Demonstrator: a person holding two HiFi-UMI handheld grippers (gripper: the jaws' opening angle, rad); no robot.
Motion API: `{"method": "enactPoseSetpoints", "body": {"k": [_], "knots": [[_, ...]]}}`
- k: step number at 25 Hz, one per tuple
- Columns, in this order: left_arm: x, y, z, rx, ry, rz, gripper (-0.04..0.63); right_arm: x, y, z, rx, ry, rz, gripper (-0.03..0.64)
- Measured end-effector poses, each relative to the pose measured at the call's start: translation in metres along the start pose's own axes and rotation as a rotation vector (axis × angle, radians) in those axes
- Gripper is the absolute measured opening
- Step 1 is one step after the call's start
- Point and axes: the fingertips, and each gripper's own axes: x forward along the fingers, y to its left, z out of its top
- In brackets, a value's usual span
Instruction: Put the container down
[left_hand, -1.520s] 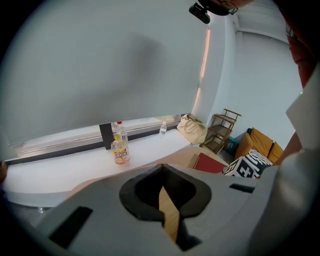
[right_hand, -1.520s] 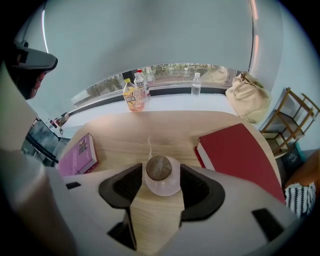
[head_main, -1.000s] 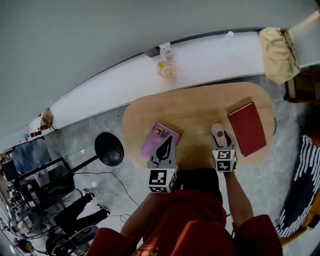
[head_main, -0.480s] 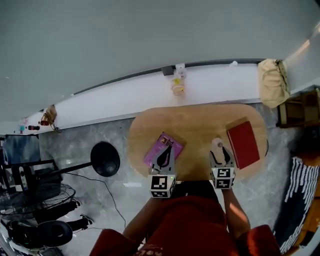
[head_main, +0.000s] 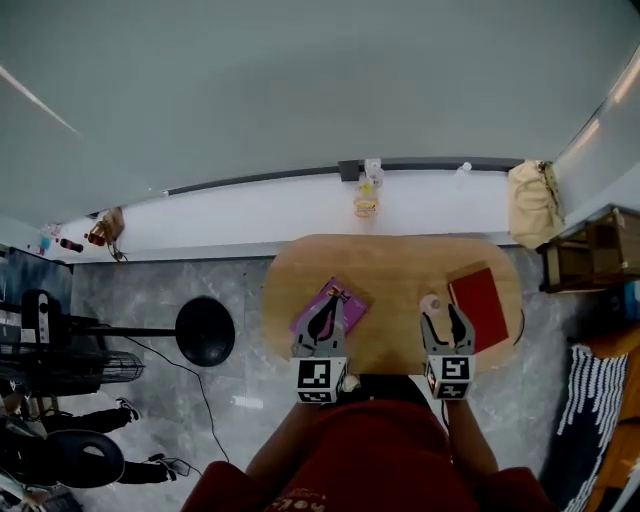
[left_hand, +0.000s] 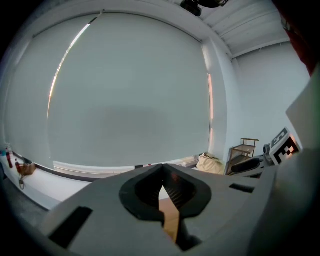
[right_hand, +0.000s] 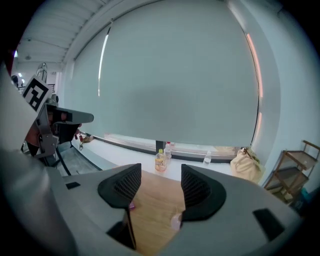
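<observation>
The container (head_main: 430, 302), a small pale pinkish pot, stands on the wooden bench (head_main: 400, 262) near its 6 o'clock edge, touching neither tool. The right tool (head_main: 446, 318) hangs over that edge with its jaws spread wide and nothing between them; in the head view the container sits at about 11 o'clock from it, just beside the tip of one jaw. In the right gripper view the container (right_hand: 175, 221) shows low in the gap of the right tool (right_hand: 160, 182), partly hidden by the jaw on the 3 o'clock side, with bare bench (right_hand: 155, 200) around it. The left tool (head_main: 326, 305) is pinched closed, its tips meeting on nothing (left_hand: 161, 175), and it hangs over a purple book (head_main: 347, 298). A red book (head_main: 480, 308) lies at 3 o'clock from the container, near it but apart. Beyond the bench, at 12 o'clock, a yellow bottle (head_main: 366, 203) stands on the white sill, and a beige bag (head_main: 532, 205) sits at 2 o'clock.
</observation>
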Motion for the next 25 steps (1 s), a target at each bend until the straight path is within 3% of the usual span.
{"method": "enactPoseSetpoints", "body": {"k": [4,11,16,25], "knots": [[-0.033,0.007,0.025,0.019,-0.067,0.031,0.006,-0.032,0.013,0.042,0.002,-0.132,0.009,0.245],[-0.085,0.021,0.063,0.058,-0.168,0.084,0.006,-0.081,0.029,0.104,-0.111,-0.292,-0.006,0.244],[-0.119,0.023,0.095,0.096,-0.255,0.096,0.006,-0.120,0.042,0.143,-0.114,-0.404,-0.020,0.242],[-0.168,0.018,0.127,0.192,-0.387,0.117,0.006,-0.168,0.055,0.174,-0.134,-0.530,-0.027,0.242]]}}
